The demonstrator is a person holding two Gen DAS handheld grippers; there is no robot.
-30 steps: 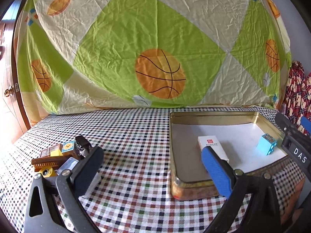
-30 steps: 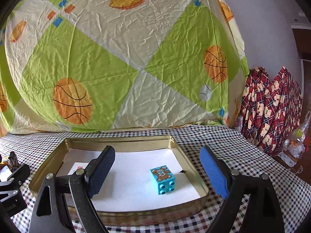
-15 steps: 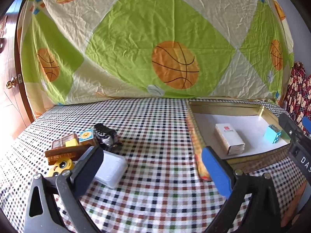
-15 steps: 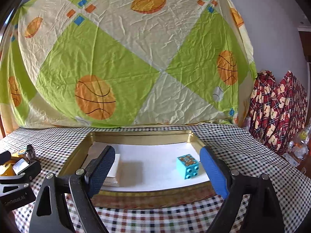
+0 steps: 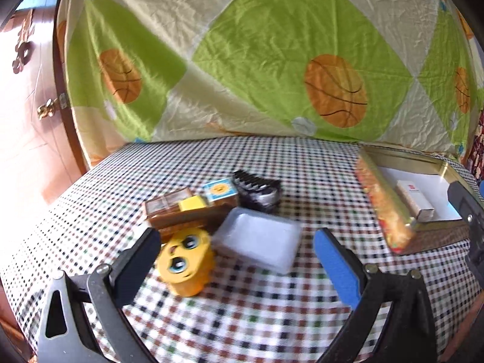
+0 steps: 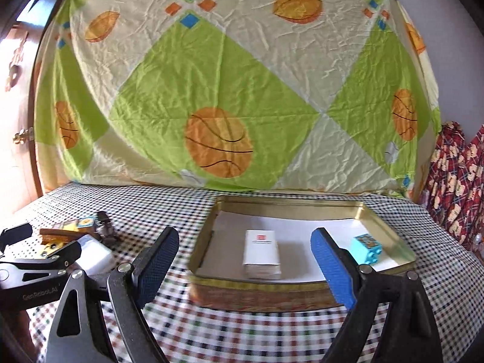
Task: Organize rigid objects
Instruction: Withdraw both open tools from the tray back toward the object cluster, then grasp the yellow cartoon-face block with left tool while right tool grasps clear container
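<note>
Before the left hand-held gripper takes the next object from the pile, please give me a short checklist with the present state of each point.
1. Left hand-held gripper open and empty: ok.
2. Right hand-held gripper open and empty: ok.
3. Pile in front of the left one, yellow toy and translucent white box nearest: ok.
4. One object isolated for a clean grasp: not ok, the pieces touch or overlap.
5. Free floor in the tin tray, between white carton and blue block: ok.
6. Picture sharp enough to aim: not ok, the left view is blurred.

one tin tray (image 6: 390,236), two boxes inside (image 6: 261,252)
</note>
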